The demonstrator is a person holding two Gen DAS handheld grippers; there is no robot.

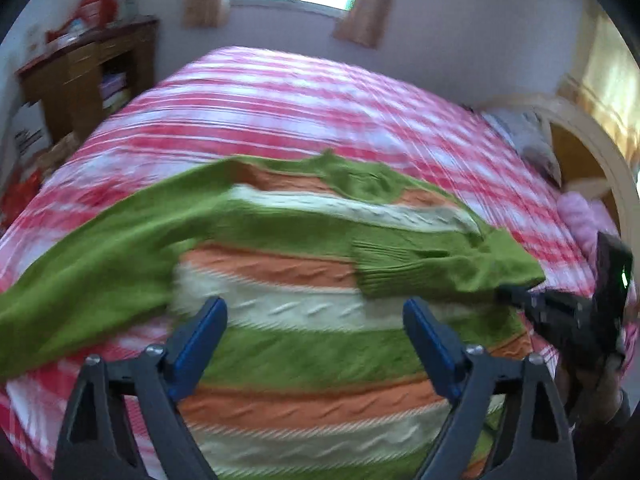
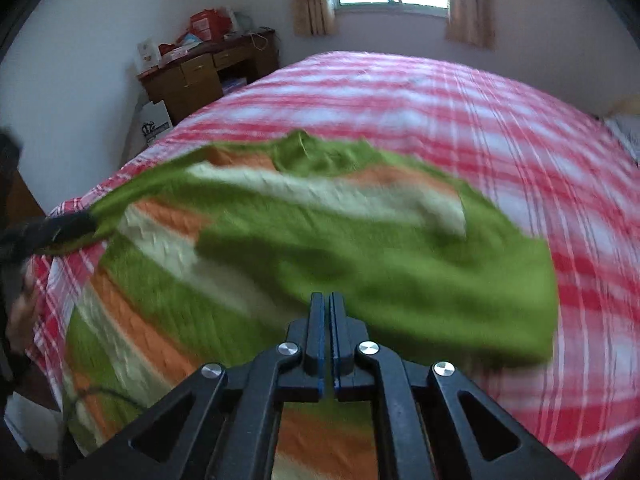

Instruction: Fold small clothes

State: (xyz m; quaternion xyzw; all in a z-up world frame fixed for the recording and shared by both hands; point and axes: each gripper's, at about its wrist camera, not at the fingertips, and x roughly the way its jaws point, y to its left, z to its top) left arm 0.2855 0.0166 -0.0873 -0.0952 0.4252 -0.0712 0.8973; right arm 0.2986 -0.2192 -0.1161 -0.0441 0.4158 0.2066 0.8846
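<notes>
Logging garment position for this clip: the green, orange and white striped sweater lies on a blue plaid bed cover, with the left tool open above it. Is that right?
Not quite. The bed cover is red and white plaid, not blue, as both wrist views show. The rest holds: the striped sweater lies on it, and the left tool is open above it in the left wrist view.

No text can be read: the white bag point(image 2: 154, 122) by the wall bears a dark print, too blurred to make out.
</notes>
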